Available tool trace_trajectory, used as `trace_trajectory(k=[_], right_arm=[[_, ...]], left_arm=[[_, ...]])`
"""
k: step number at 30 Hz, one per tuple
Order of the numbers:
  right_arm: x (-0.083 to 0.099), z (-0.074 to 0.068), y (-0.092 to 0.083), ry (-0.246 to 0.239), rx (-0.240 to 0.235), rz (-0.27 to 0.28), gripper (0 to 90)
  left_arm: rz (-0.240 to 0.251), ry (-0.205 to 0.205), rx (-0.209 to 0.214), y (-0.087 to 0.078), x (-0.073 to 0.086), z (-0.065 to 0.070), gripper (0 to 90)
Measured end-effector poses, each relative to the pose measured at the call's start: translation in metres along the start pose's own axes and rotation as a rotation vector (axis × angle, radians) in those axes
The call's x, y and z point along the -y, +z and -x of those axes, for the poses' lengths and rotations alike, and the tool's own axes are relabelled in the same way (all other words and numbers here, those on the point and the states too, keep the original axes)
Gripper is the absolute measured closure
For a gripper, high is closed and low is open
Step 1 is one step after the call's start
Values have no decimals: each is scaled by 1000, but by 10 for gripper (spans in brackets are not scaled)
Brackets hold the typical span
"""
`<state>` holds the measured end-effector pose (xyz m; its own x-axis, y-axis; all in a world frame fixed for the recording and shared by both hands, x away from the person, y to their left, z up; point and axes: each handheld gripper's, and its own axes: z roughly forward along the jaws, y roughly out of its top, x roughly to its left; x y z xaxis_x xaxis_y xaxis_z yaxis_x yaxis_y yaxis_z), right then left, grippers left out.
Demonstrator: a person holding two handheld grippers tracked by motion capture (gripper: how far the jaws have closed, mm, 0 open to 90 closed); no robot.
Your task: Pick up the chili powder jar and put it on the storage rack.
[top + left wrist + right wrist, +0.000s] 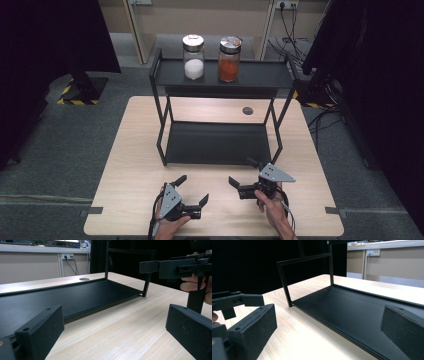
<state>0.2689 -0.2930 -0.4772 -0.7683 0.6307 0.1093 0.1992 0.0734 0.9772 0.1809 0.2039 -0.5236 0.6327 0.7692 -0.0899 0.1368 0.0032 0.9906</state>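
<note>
On the light wooden desk [135, 165] in front of me stands a black two-tier metal rack [220, 120], its lower shelf [217, 142] lying flat on the desk surface and its upper shelf [222, 74] raised on thin black legs. Two glass jars with metal lids sit side by side on the upper shelf, near each other but apart: the left jar [193, 56] holds white powder or grains, the right jar [229, 59] something orange-red. A small dark round grommet [247, 110] is set in the desk behind the rack.

My left gripper [192, 190] is near the front edge of the desk, left of centre, with my left hand [167, 225] wrapped around its body. Its fingers [40, 332] are spread wide, holding nothing, with bare wood between them. In the left gripper view I look across the lower shelf, and the right gripper's black fingers show at the upper right with a bit of my right hand behind them.

My right gripper [241, 172] sits just beside the rack's front right corner, its grey three-cornered plate [276, 173] on top and my right hand [272, 205] beneath. Its fingers [253, 327] are also released and wide apart, empty. In the right gripper view the lower shelf runs between them, and the left gripper shows at the left edge. The two grippers point roughly toward each other, apart, not touching.
</note>
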Motion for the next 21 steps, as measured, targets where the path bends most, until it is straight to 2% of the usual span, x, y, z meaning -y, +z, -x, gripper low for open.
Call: trace_trajectory(k=[21], right_arm=[[-1,2,-2,8,5,8,5]], left_arm=[[1,0,-1,0,0,0,11]])
